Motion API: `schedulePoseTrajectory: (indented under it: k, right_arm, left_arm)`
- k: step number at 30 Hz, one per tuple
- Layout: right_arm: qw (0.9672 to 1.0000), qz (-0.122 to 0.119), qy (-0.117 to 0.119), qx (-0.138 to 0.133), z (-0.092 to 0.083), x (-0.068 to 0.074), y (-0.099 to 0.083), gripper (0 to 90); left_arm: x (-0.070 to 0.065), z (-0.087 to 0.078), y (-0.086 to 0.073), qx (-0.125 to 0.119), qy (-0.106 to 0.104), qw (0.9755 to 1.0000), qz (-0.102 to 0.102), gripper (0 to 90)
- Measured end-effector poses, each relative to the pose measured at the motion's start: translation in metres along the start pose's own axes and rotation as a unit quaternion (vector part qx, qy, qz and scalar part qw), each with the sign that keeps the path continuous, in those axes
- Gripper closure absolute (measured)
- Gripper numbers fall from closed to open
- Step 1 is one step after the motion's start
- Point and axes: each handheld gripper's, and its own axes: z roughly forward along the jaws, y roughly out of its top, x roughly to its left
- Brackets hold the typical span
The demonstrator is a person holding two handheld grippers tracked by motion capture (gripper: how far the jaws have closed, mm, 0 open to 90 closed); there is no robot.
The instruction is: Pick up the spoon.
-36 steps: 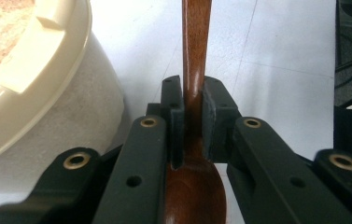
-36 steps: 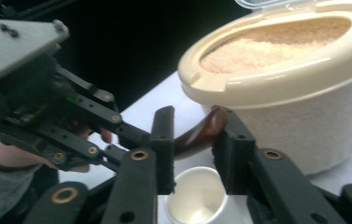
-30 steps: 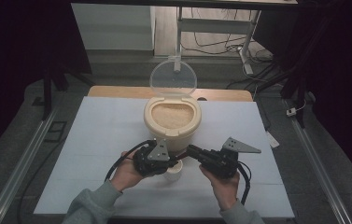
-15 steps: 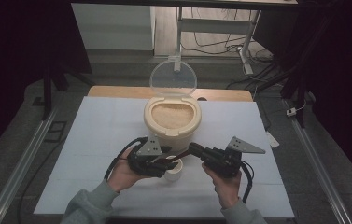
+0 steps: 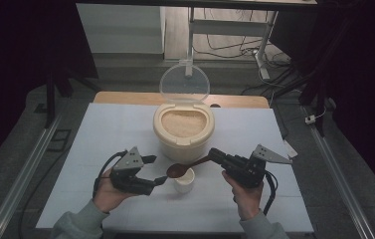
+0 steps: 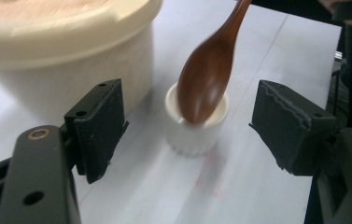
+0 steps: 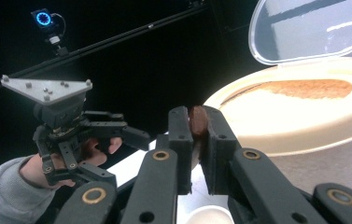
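Jaws of the right gripper (image 5: pixel 214 154) are clamped on the handle of a brown wooden spoon (image 5: pixel 185 168); in the right gripper view the handle end (image 7: pixel 197 122) sits pinched between the two black jaws. Spoon bowl hangs over the mouth of a small white cup (image 5: pixel 184 180), tilted down into it; in the left gripper view the spoon (image 6: pixel 207 73) overlaps the rim of the cup (image 6: pixel 196 132), contents not discernible.

Left gripper (image 5: pixel 157 169) has just been opening its jaws; they stand apart, nothing pressed between them. Cup lies ahead of the gap, clear of both jaws, just right of the left gripper in the high view.

Cup stands on the white surface (image 5: pixel 110 134), near side, just in front of a cream tub (image 5: pixel 183 137) at centre. Tub is full of pale grain (image 5: pixel 183 122); its clear hinged lid (image 5: pixel 184 82) stands upright at the far edge. Each gripper is held by one of the person's hands.
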Motion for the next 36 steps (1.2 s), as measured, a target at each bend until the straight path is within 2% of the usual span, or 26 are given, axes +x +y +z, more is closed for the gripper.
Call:
schedulePoseTrajectory:
  k: [7, 12, 17, 23, 36]
  right_arm:
    - [0.9999, -0.002, -0.009, -0.01, -0.006, -0.004, 0.003, 83.1]
    - [0.9997, -0.003, -0.011, -0.019, -0.012, -0.007, 0.007, 83.1]
    - [0.9994, -0.009, -0.016, -0.03, -0.02, -0.008, 0.013, 83.1]
    - [0.9985, -0.013, -0.022, -0.048, -0.03, -0.011, 0.02, 83.1]
    - [0.9968, -0.02, -0.029, -0.072, -0.043, -0.011, 0.032, 83.0]
  left_arm:
    - [0.014, -0.016, -0.037, 0.008, 0.032, 0.9987, -0.038, 23.1]
    - [0.025, -0.024, -0.066, 0.022, 0.053, 0.9961, -0.067, 22.4]
    - [0.032, -0.033, -0.085, 0.022, 0.076, 0.9932, -0.086, 21.3]
    - [0.036, -0.04, -0.095, 0.026, 0.089, 0.9909, -0.098, 18.7]
    - [0.038, -0.037, -0.099, 0.033, 0.087, 0.9905, -0.101, 17.2]
